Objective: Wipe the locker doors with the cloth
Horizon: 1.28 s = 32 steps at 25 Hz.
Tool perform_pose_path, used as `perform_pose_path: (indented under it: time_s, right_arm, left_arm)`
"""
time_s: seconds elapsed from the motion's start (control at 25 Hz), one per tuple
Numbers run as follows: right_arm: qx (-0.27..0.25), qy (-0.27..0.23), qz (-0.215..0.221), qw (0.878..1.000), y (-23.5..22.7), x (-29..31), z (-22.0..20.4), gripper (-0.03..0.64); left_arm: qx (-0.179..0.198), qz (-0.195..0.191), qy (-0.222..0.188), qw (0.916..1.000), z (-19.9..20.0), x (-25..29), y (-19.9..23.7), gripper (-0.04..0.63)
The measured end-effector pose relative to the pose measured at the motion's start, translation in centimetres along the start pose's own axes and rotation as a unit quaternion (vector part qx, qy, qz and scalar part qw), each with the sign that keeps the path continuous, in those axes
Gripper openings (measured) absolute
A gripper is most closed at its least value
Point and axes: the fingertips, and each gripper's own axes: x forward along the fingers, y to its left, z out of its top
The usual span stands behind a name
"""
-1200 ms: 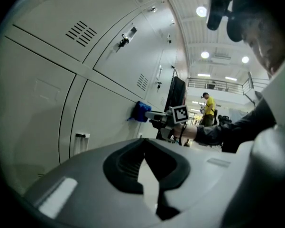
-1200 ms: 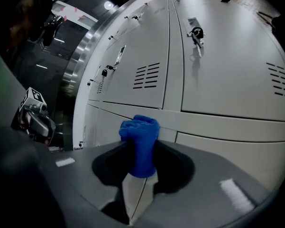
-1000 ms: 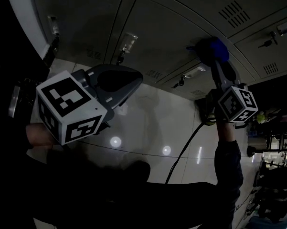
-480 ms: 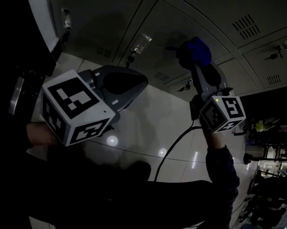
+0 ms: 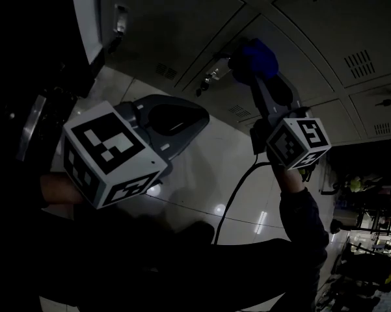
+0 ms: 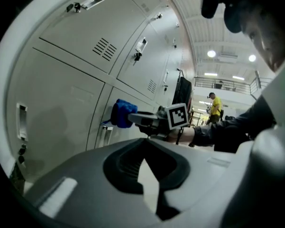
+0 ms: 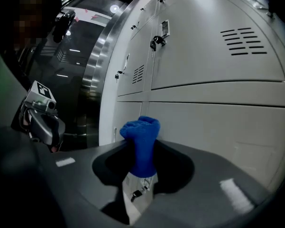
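My right claw [image 5: 252, 67] is pinching a bunched bright blue cloth [image 5: 255, 55]. In the right gripper view the two jaws of that claw [image 7: 143, 169] close on the lower part of the cloth [image 7: 141, 137], and its rounded end sticks out past them. The end of the cloth is up against the pale grey metal locker doors [image 5: 175, 25], close to a seam between two door panels. In the left gripper view the cloth [image 6: 121, 113] sits against the door face [image 6: 61, 118]. A small lock with a key [image 7: 138, 192] shows just below the cloth, through the gap between my right jaws, and in the head view a lock fitting [image 5: 208, 81] lies just to the left of the cloth. My left claw [image 5: 198, 114] hangs lower and to the left, well apart from the lockers. Its jaws [image 6: 146, 172] are pressed together at the tips with nothing between them, and only a thin pale wedge of background shows through. The black-and-white marker cube [image 5: 110, 151] on the left claw sits near my hand, and the right claw's cube [image 5: 299, 142] sits above my dark sleeve [image 5: 304, 220]. A black cable [image 5: 237, 197] trails down from the right claw across the glossy light floor [image 5: 195, 174]. Farther off, the left gripper view shows a person in a yellow shirt [image 6: 213, 106] standing in a lit hall.
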Motion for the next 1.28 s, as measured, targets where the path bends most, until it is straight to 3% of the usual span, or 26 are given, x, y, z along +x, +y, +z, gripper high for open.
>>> perform_pose_path:
  time_s: [0.48,0.76,1.28]
  right_arm:
    - [0.006,-0.004,-0.007,1.000,0.6,5.2,0.2,0.114]
    - [0.012,-0.006,-0.021,1.000,-1.1,3.3,-0.2,0.115]
    - [0.012,-0.003,-0.077,0.997,-7.6,-4.3,-1.8,0.117]
  left_arm:
    - [-0.019,0.003,-0.001,0.9998,-0.8,-2.1,1.7,-0.003]
    - [-0.021,-0.014,0.014,0.9996,-1.6,-0.5,0.7,-0.003]
    - [0.017,-0.063,0.040,0.9971,-2.3,4.8,-3.5,-0.003]
